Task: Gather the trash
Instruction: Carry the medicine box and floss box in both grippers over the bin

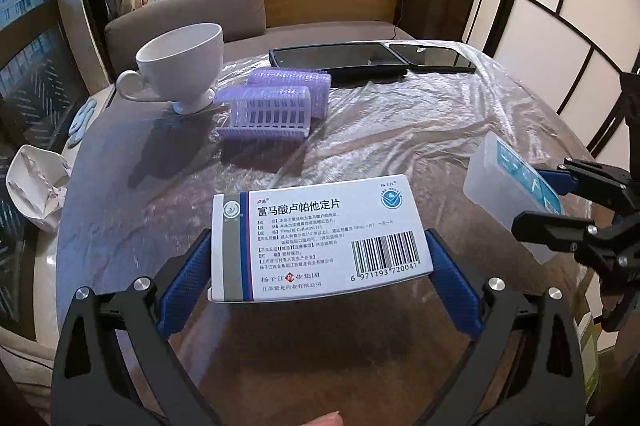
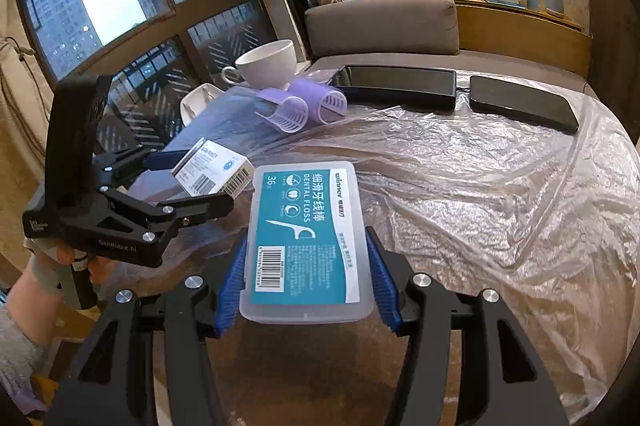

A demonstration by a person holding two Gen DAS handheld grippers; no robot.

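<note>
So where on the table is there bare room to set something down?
Free: the plastic-covered stretch right of the hair rollers and in front of the phone. Crowded: the far left, with the cup, rollers and tablet.

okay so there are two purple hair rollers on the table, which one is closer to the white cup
Neither stands out clearly: the rear roller and the front roller both lie right beside the white cup; the front one's end nearly touches its foot.

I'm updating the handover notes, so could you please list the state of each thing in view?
Left tongs: shut on the medicine box, lifted.
Right tongs: shut on the dental floss box, lid closed.
Cup: upright, looks empty.
Hair rollers: lying on their sides.
Tablet: flat, screen dark.
Phone: flat, screen dark.
</note>
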